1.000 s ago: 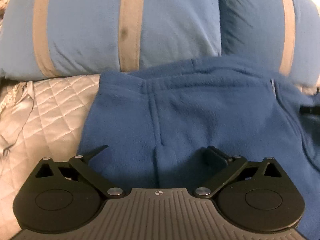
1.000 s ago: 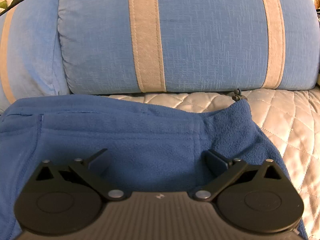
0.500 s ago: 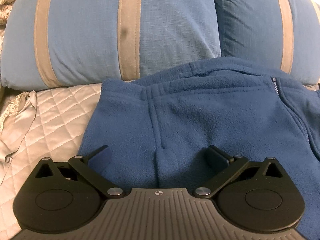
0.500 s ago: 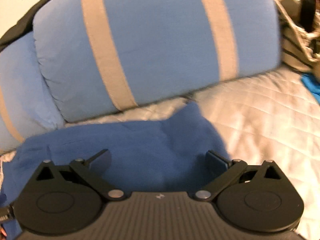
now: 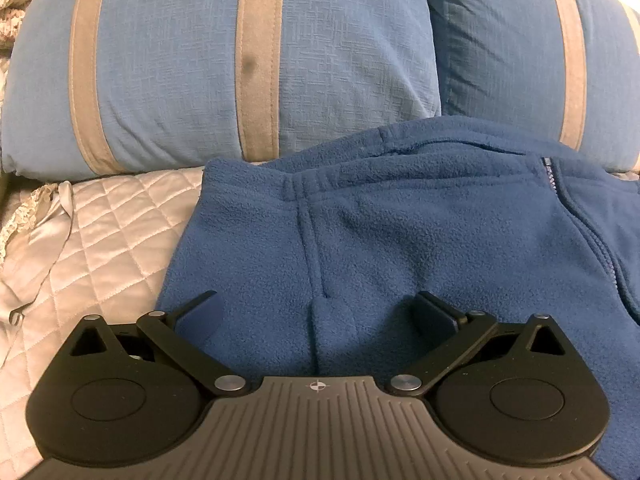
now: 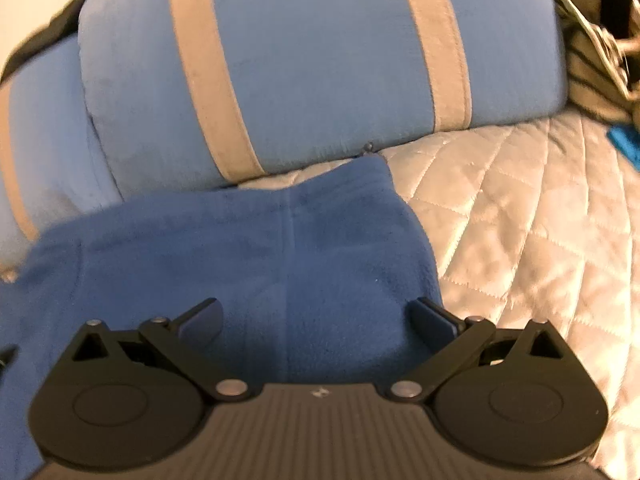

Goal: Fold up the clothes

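Note:
A dark blue fleece jacket point(image 5: 400, 240) lies flat on the quilted bed, its hem toward the pillows and its zipper point(image 5: 580, 232) running down at the right. My left gripper point(image 5: 316, 312) hovers open over the jacket's left part, above a vertical seam, with nothing between its fingers. In the right wrist view the same fleece jacket point(image 6: 260, 260) fills the lower left, its right edge ending on the quilt. My right gripper point(image 6: 316, 316) stands open above that right edge, holding nothing.
Two light blue pillows with tan stripes point(image 5: 220, 72) point(image 6: 320, 60) lean right behind the jacket. The silver quilted bedspread point(image 5: 104, 248) point(image 6: 540, 220) shows to either side. A cream lace edge point(image 5: 24, 216) lies far left; dark clutter point(image 6: 600, 32) sits at the far right.
My right gripper has swung and tilted to the right, so the jacket's right edge and more bare quilt came into view. The left gripper drew back slightly. Both stayed open.

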Tool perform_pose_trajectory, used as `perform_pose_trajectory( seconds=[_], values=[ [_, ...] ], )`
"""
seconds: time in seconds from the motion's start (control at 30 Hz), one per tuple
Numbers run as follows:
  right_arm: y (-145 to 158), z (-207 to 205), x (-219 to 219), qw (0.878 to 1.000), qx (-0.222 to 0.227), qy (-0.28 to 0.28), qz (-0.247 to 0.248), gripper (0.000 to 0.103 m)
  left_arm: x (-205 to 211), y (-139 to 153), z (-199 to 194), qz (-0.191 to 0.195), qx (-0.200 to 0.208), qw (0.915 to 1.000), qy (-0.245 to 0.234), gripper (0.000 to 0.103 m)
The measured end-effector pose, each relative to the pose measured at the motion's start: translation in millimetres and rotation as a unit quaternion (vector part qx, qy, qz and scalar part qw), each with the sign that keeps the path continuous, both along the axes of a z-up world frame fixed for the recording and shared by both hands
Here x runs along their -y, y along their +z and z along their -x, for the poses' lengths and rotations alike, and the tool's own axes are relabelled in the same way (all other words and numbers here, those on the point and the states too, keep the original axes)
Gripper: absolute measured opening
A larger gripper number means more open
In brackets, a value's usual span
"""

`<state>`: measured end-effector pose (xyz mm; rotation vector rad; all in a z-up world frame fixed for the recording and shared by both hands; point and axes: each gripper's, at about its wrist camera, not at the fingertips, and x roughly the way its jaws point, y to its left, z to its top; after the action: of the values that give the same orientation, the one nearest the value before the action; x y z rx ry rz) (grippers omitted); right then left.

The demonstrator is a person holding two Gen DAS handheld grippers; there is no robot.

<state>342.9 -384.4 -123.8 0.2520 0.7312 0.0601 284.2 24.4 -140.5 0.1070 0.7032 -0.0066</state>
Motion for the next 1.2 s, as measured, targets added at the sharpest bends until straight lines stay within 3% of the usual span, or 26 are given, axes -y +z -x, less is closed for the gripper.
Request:
perform_pose_trajectory(
  seconds=[0.13, 0.37, 0.5, 0.63, 0.73, 0.83, 1.0, 1.1, 1.2],
  values=[
    [-1, -2, -8, 0.999, -0.008, 0.004, 0.033, 0.103, 0, 1, 0, 0.001, -0.002, 1.0000, 0.000, 0.103],
    [0, -2, -6, 0.999, -0.017, 0.006, 0.035, 0.103, -2, 5, -1, 0.013, -0.020, 0.9997, -0.001, 0.103],
    [12, -4, -3, 0.999, -0.023, 0.014, 0.031, 0.103, -4, 21, 2, 0.010, -0.041, 0.9991, -0.007, 0.103],
    [30, 3, 13, 0.999, -0.005, 0.042, 0.032, 0.103, -12, 44, 28, -0.004, -0.003, 0.9996, -0.026, 0.103],
    [40, 6, 34, 0.998, -0.009, 0.057, 0.031, 0.103, -25, 57, 38, -0.016, -0.014, 0.9984, -0.052, 0.103],
    [42, 8, 64, 0.997, -0.032, 0.070, -0.008, 0.103, -51, 64, 44, 0.025, -0.031, 0.9956, -0.084, 0.103],
    [32, 11, 112, 0.990, -0.077, 0.073, -0.098, 0.103, -96, 58, 41, 0.110, -0.057, 0.9908, -0.055, 0.102],
    [22, 12, 131, 0.980, -0.102, 0.077, -0.155, 0.103, -120, 46, 31, 0.191, -0.095, 0.9761, -0.040, 0.102],
    [12, 13, 141, 0.968, -0.121, 0.092, -0.199, 0.103, -141, 24, 21, 0.280, -0.144, 0.9487, -0.024, 0.102]
  ],
)
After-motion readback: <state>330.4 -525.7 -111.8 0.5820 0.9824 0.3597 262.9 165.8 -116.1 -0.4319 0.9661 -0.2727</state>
